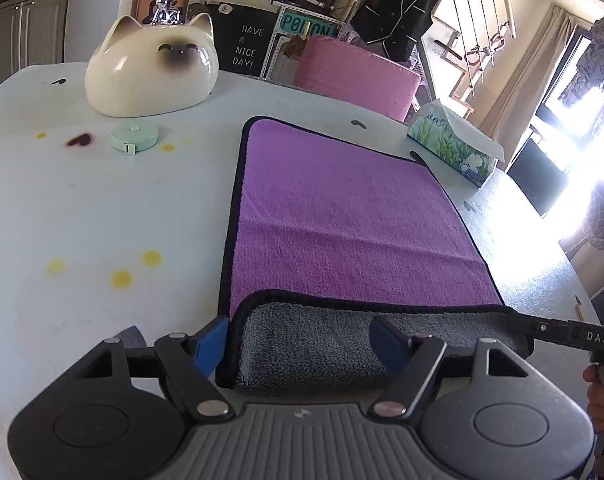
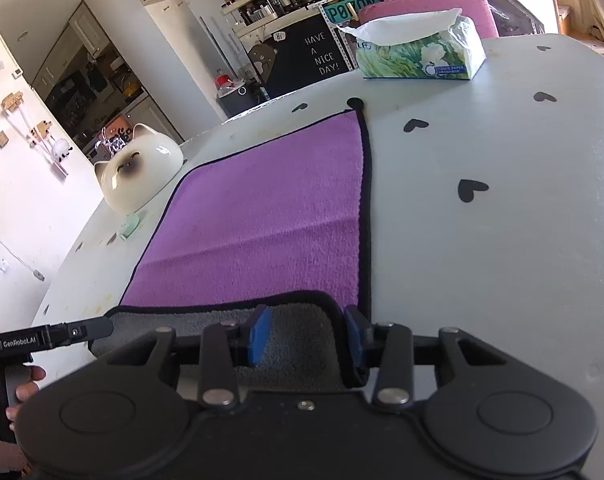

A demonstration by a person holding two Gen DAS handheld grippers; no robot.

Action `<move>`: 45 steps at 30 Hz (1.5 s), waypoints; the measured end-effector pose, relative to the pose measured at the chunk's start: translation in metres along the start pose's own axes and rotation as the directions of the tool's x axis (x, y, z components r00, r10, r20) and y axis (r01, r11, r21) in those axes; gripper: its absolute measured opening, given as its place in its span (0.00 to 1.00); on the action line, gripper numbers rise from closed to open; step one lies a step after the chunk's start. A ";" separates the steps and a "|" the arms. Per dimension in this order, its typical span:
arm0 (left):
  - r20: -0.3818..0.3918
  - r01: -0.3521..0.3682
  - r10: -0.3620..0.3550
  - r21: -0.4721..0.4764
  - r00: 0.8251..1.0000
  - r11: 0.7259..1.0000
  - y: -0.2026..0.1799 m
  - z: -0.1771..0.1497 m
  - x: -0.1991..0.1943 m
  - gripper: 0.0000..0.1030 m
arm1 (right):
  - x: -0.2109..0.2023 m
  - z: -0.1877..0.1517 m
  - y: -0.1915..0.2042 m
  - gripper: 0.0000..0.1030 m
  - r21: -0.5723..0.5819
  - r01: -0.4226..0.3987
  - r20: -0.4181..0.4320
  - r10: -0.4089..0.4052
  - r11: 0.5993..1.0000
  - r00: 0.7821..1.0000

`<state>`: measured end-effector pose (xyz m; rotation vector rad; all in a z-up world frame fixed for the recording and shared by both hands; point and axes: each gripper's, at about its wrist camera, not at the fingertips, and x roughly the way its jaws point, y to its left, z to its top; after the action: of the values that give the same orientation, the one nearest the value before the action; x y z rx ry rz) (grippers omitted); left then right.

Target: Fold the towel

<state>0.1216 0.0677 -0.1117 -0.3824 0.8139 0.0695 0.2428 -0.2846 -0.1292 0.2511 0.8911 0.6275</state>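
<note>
Flat across the pale heart-printed surface [image 1: 81, 208] a purple microfibre towel with black edging [image 1: 342, 216] is spread, its near edge turned over so that the grey underside is shown as a raised flap. In the left wrist view the left tool [image 1: 302, 344] is seen with its blue pads [image 1: 211, 344] held wide apart around the near left corner of that flap; whether the cloth is touched by either pad cannot be told. In the right wrist view the right tool [image 2: 308, 336] is likewise seen parted, its blue pads [image 2: 257, 336] set either side of the near right corner, where the black hem is curled up between them; a firm clamp on the cloth is not shown. Each tool is caught at the edge of the other's view, at the opposite end of the grey flap. A cream ceramic cat-shaped figure [image 1: 151, 68] is placed beyond the towel's far left corner, with a round mint-green tape measure [image 1: 134, 136] just in front of it. A green floral tissue box [image 1: 454, 142] is set near the towel's far right corner.
</note>
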 end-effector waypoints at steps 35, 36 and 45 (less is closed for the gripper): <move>-0.028 -0.089 0.090 0.036 0.996 0.995 0.003 0.002 0.005 0.11 | 0.003 -0.005 0.020 0.10 -0.099 0.112 -0.010 -0.114 0.989 0.993; -0.029 -0.090 0.091 0.032 0.995 0.995 0.004 0.002 0.005 0.09 | 0.003 -0.005 0.021 0.08 -0.100 0.121 -0.009 -0.122 0.988 0.992; -0.021 -0.099 0.099 0.025 0.995 0.995 0.005 0.001 -0.001 0.04 | -0.002 -0.006 0.024 0.04 -0.099 0.143 0.013 -0.142 0.985 0.990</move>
<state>0.1203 0.0723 -0.1118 -0.3203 0.8550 0.1479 0.2279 -0.2665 -0.1205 0.0979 0.8615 0.5360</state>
